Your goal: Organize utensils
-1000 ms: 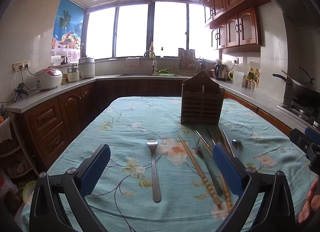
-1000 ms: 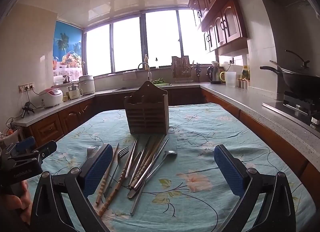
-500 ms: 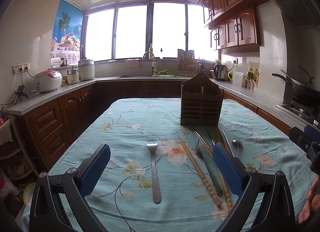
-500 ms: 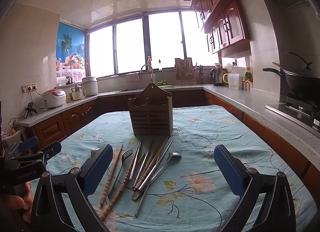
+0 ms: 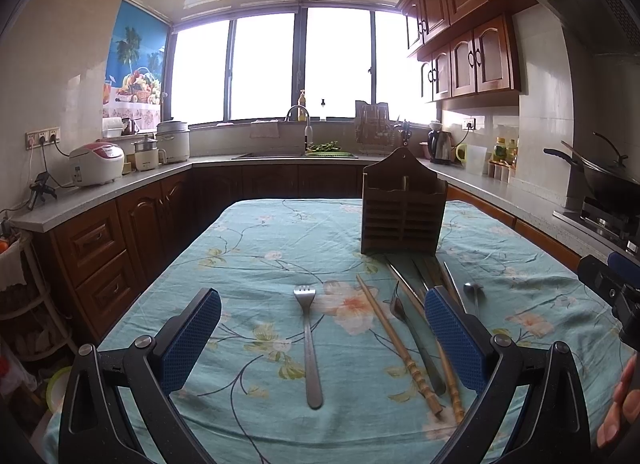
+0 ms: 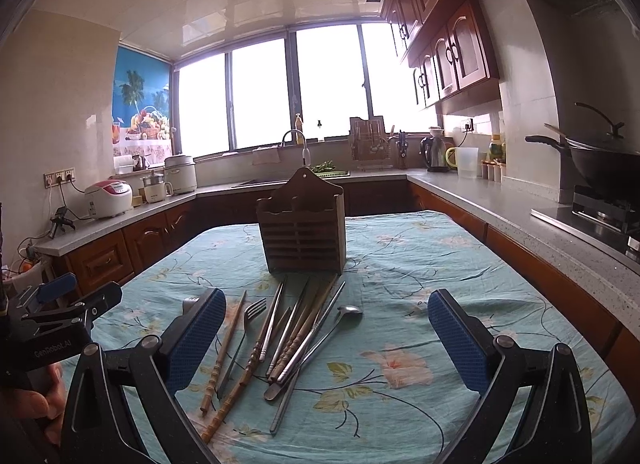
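A dark wooden utensil holder (image 5: 402, 210) (image 6: 302, 230) stands upright on the floral tablecloth. In front of it lies a loose pile of utensils (image 6: 296, 330): wooden chopsticks (image 5: 398, 344), metal chopsticks, a fork and a long spoon (image 6: 320, 338). A single steel fork (image 5: 308, 338) lies apart to the left, tines away from me. My left gripper (image 5: 322, 338) is open, above the table, with this fork between its pads. My right gripper (image 6: 322, 334) is open and empty, above the near end of the pile.
The table (image 6: 440, 264) sits in a U-shaped kitchen with counters on three sides. A wok on a stove (image 6: 600, 168) is at right. Rice cookers (image 5: 96, 162) stand on the left counter. The sink (image 5: 298, 144) is at the back under the windows.
Both views have tilted slightly, so the scene sits a little lower in frame. The utensils and holder have not moved. Both grippers stay open.
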`<state>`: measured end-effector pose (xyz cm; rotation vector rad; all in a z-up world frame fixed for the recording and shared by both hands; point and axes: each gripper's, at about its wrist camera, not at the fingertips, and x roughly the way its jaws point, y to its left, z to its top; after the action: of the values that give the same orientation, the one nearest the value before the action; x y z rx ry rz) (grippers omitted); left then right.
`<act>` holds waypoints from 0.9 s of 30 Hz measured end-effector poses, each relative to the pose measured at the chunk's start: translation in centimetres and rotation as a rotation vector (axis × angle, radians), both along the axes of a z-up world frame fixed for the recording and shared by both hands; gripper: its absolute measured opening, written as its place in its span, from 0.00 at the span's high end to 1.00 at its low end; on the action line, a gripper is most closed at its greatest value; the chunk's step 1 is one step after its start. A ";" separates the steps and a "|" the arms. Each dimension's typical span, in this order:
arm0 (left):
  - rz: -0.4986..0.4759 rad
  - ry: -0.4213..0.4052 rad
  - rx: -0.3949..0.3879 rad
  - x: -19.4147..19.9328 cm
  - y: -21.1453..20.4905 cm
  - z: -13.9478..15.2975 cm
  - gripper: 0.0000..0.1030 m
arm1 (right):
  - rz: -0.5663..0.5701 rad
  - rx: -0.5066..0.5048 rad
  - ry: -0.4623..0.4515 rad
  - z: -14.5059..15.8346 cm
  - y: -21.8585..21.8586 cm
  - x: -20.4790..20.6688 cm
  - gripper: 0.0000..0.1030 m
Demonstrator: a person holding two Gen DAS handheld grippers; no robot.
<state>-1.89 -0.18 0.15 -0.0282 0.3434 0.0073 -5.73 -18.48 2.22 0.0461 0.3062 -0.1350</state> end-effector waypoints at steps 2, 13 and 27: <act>0.000 -0.002 0.001 0.0 0.0 0.0 0.01 | -0.001 0.001 0.002 0.0 0.0 0.1 0.01; -0.003 -0.007 0.002 -0.1 -0.1 0.1 0.01 | 0.000 0.005 -0.001 0.0 -0.1 0.0 0.01; -0.017 0.021 -0.027 0.7 0.2 0.4 0.01 | 0.009 0.020 0.018 0.1 -0.4 0.6 0.01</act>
<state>-1.23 0.01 0.54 -0.0517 0.3643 -0.0140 -5.10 -18.88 2.30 0.0637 0.3259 -0.1239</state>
